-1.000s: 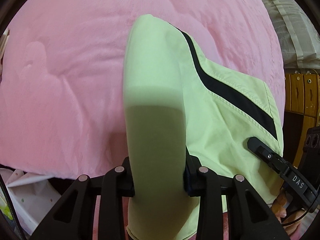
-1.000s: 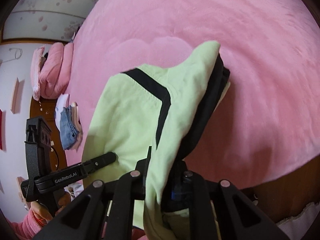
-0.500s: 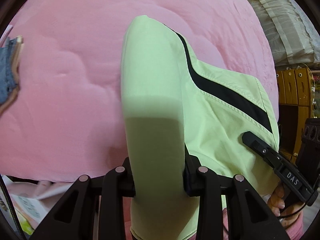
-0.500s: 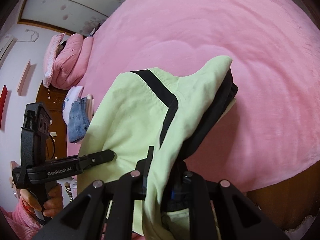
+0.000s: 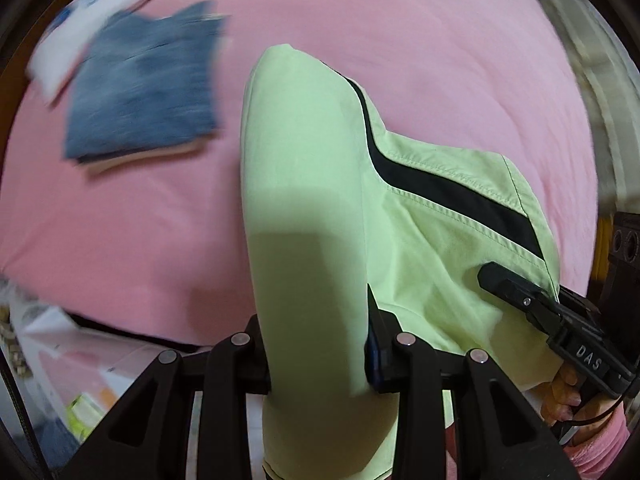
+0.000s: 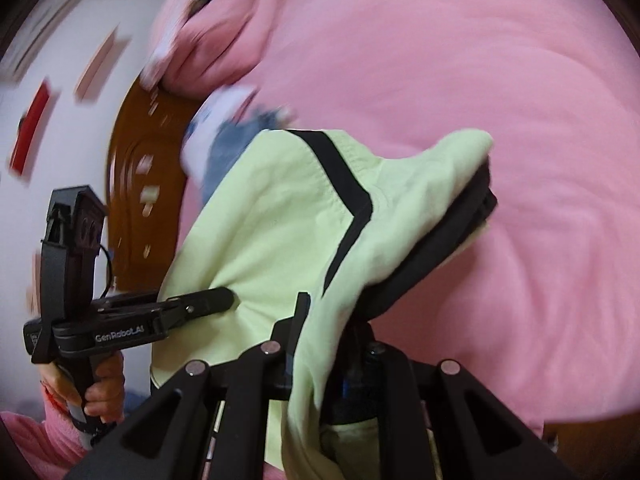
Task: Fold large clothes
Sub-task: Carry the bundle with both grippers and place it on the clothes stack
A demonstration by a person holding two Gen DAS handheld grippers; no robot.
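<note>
Fingers of both the left gripper (image 5: 316, 344) and right gripper (image 6: 320, 364) are clamped on the green garment (image 5: 432, 248), which is held above the pink bed (image 5: 440, 52). Folded jeans (image 5: 148, 92) are seen beyond-left of the garment, nearer the left gripper.

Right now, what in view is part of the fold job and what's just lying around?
In the job: green garment, left gripper, right gripper, both clamped on it.
Lying about: folded jeans, white cloth, pink pillows on the pink bedspread.
</note>
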